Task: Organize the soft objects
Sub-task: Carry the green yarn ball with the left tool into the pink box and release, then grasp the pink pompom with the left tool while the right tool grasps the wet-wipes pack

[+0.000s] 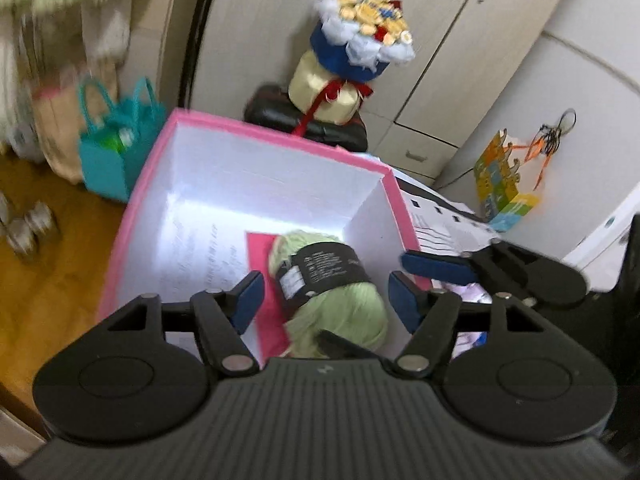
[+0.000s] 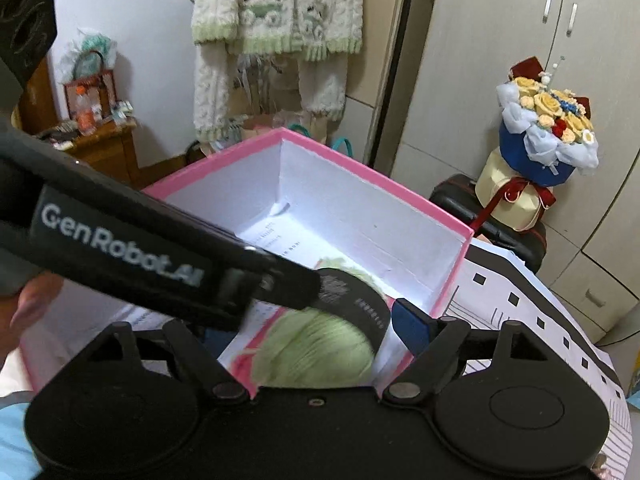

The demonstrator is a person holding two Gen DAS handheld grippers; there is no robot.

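The soft light green ball of yarn [image 1: 340,316] with a black paper band around its middle is lying inside the big pink cardboard box [image 1: 276,136] with white walls. It is resting on a pink card [image 1: 260,256] and some white paper with print on the box floor, near the right wall of the box.

The left gripper [image 1: 324,300], black with blue pads, is hanging just over the yarn. Its jaws are standing apart with the yarn between them, and the blue pads [image 1: 250,300] are not pressing on the yarn; small gaps are showing on both sides. So it is open and holding nothing.

The right gripper [image 2: 320,332] is pointing down into the same box from the other side. Its right blue pad [image 2: 410,322] is sitting clear of the yarn, near the box wall. The long black body of the left gripper is crossing in front and hiding its other finger. Its jaws are looking wide, and they are not squeezing anything.

A white sheet with black squares [image 2: 528,308] is lying just beside the box. Behind the box a blue and cream flower bouquet [image 1: 352,60] is standing on a black case [image 1: 312,120]. A teal bag [image 1: 116,152] is sitting on the wooden floor to the left. A fluffy white and green knitted sweater [image 2: 276,8] is hanging on the wall
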